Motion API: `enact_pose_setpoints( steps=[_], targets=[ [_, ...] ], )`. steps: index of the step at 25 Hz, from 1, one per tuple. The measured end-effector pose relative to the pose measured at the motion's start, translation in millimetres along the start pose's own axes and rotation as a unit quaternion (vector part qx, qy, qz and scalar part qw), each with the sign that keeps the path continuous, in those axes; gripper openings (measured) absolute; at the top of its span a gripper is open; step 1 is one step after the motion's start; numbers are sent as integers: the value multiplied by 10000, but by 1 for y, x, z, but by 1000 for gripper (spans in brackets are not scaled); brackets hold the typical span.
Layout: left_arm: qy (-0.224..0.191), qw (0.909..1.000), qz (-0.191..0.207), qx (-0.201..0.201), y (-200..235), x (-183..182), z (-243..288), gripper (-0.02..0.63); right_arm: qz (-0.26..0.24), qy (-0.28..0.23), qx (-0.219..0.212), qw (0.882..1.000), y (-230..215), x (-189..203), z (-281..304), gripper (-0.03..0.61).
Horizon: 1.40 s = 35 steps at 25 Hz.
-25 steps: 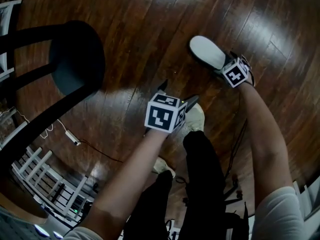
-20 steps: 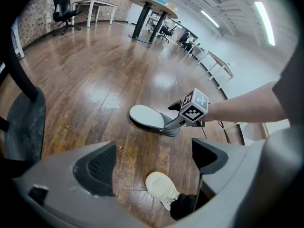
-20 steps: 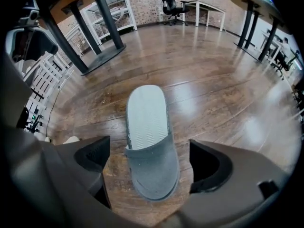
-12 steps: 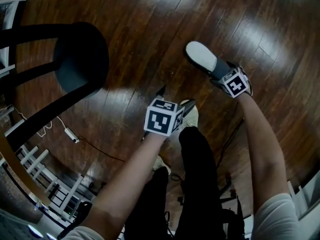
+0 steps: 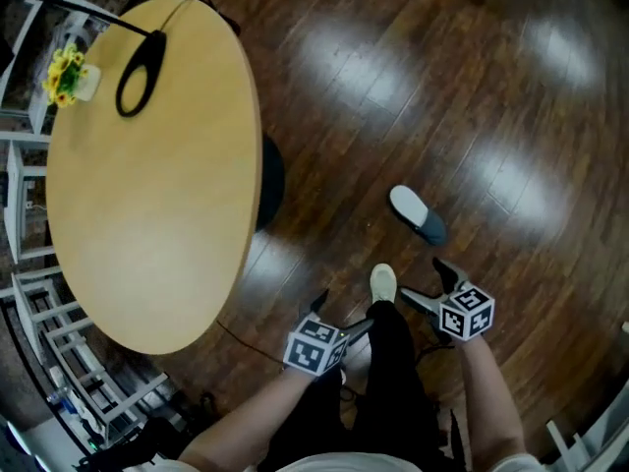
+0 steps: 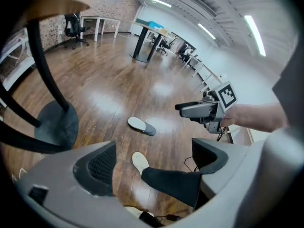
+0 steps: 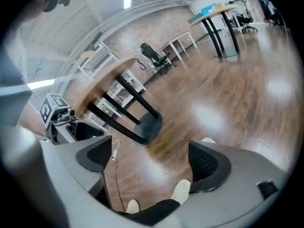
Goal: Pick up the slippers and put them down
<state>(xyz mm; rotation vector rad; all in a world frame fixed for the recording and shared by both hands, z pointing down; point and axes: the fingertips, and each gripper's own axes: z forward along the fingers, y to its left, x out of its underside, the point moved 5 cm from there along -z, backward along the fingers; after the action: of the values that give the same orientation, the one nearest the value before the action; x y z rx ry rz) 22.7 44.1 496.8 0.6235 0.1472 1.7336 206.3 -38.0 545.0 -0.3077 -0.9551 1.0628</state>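
Both grippers are off the floor and both are empty. Your left gripper (image 5: 344,311) has its fingers (image 6: 97,167) spread wide with nothing clamped. Looking down through the gap between them, all that shows is your own pale shoe (image 6: 139,160) and dark trouser leg (image 6: 171,184) over the wooden floor (image 6: 109,94).

The slipper (image 6: 141,125) lies flat on the boards well beyond those fingertips, a touch to the left-finger side of the gap. It is sole down, with its grey toe cap pointing away from the table base (image 6: 57,125). Off past the right-hand finger, higher up, your right gripper (image 6: 183,109) floats in with its marker cube showing.

From the head view, the right gripper (image 5: 421,278) also stands wide open, fingers splayed. The slipper (image 5: 417,213) rests on the floor just ahead of its fingertips, near but clearly apart, touched by nothing. Your shoe (image 5: 382,283) sits between the two sets of fingers, closer to the right pair.

In the right gripper view the two pads (image 7: 206,165) are well separated with only floor and your shoe (image 7: 181,190) below the gap. The dark table base (image 7: 147,125) stands ahead of the fingers, a thin cable (image 7: 115,184) trails down by the left-hand finger, and the left gripper (image 7: 59,118) shows out beyond that finger.

Far to the left of both grippers spreads the round table (image 5: 147,185). On it are a small pot of yellow flowers (image 5: 65,75) and a black loop (image 5: 141,62) lying beside it.
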Motion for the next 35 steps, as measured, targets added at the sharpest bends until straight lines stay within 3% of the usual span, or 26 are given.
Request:
enact_pose_setpoints(
  steps=[4, 6, 9, 11, 14, 17, 21, 24, 28, 35],
  targets=[
    [-558, 9977, -116, -366, -20, 25, -150, 497, -145, 135, -941, 9954, 145, -34, -50, 535],
    [-1107, 9912, -240, -688, -17, 30, -221, 497, -790, 267, -1309, 9879, 214, -64, -57, 535],
    [-2045, 9686, -813, -1154, -25, 24, -330, 497, -1931, 540, -1715, 9646, 314, -128, -80, 537],
    [-2443, 9525, -1048, -1485, -28, 43, -400, 497, -2485, 602, -1754, 9507, 381, -146, -90, 532],
    [-2794, 9324, -1298, -1888, -14, 106, -483, 497, -3400, 574, -1410, 9280, 468, -140, -80, 529],
    [-3083, 9122, -1600, -2174, 9, 162, -540, 497, -3736, 584, -1111, 9190, 530, -135, -60, 529],
    [-3425, 8884, -1934, -2369, 30, 219, -590, 497, -3864, 565, -864, 9165, 585, -123, -44, 529],
    [-3545, 8770, -2109, -2465, 41, 249, -608, 497, -3850, 481, -743, 9186, 608, -117, -38, 528],
    [-3502, 8738, -2299, -2471, 52, 274, -605, 496, -3870, 411, -657, 9188, 616, -108, -40, 523],
    [-3526, 8730, -2268, -2491, 46, 287, -613, 497, -3961, 441, -388, 9163, 613, -97, -62, 518]
  ],
)
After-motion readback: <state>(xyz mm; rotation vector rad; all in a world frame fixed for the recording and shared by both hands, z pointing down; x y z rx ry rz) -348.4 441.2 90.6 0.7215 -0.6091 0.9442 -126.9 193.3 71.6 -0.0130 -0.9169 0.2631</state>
